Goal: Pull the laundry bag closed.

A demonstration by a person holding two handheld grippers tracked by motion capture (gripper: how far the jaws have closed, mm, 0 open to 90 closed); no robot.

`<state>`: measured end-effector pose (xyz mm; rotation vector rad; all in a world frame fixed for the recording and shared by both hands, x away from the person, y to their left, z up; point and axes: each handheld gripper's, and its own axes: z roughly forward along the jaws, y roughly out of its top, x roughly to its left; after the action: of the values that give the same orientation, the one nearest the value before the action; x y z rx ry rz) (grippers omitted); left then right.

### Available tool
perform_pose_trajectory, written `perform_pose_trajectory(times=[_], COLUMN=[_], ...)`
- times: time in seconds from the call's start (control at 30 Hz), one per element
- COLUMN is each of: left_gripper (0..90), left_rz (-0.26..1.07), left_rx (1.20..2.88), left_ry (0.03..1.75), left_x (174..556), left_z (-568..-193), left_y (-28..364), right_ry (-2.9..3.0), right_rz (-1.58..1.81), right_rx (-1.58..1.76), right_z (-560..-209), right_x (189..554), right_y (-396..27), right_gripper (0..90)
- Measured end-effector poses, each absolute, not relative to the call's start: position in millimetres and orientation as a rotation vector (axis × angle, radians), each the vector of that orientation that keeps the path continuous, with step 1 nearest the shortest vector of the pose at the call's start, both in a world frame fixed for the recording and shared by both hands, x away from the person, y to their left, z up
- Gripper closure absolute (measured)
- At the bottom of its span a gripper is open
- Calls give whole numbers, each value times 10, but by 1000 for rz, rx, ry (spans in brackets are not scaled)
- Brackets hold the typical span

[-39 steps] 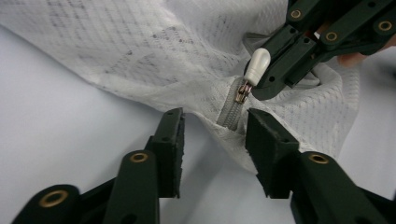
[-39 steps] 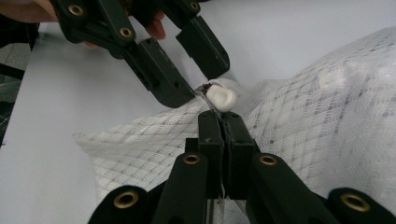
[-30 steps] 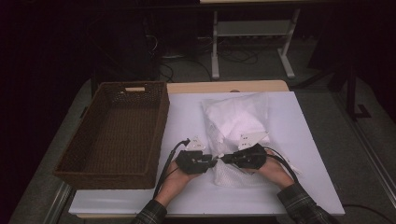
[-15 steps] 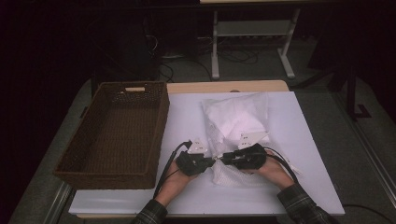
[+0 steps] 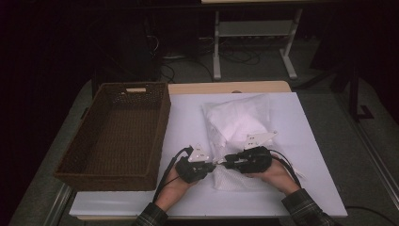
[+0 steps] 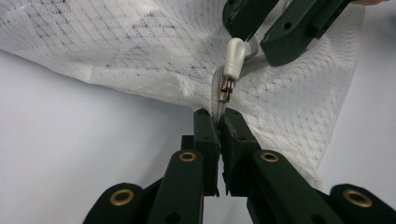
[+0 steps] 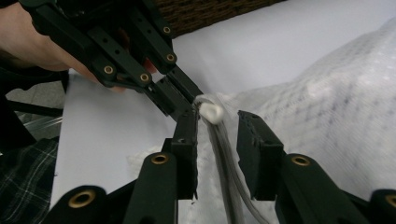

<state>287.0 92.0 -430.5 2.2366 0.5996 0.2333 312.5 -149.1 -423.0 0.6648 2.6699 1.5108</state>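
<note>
Left gripper (image 6: 219,135) pinching bag (image 6: 140,51) at zipper end; right gripper (image 7: 217,135) gaping around pull (image 7: 211,112). Advice: close squarely on pull, draw straight along zipper.

Not much room in the middle: the left gripper (image 5: 212,164) and right gripper (image 5: 225,163) sit tip to tip at the near corner of the mesh bag (image 5: 240,123), which covers the table's (image 5: 310,141) centre. The wicker basket (image 5: 117,134) walls off the left side. Right of the bag the white top is bare, as is the near edge strip and the gap between basket and bag.
</note>
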Motion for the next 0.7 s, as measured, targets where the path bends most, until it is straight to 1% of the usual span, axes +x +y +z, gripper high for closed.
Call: perform_pose_trajectory(times=[0.4, 0.7], left_gripper=[855, 855], left_rz=[239, 240], left_rx=[2243, 2237], left_ry=[592, 601], left_x=[2865, 2863], left_z=[-4308, -4304], left_y=[914, 913], right_ry=[2686, 2696], right_rz=[1502, 1486], right_rx=[621, 616], right_z=[-4231, -4259], right_x=[3112, 3111], right_y=[-1335, -1287], right_gripper=[824, 853])
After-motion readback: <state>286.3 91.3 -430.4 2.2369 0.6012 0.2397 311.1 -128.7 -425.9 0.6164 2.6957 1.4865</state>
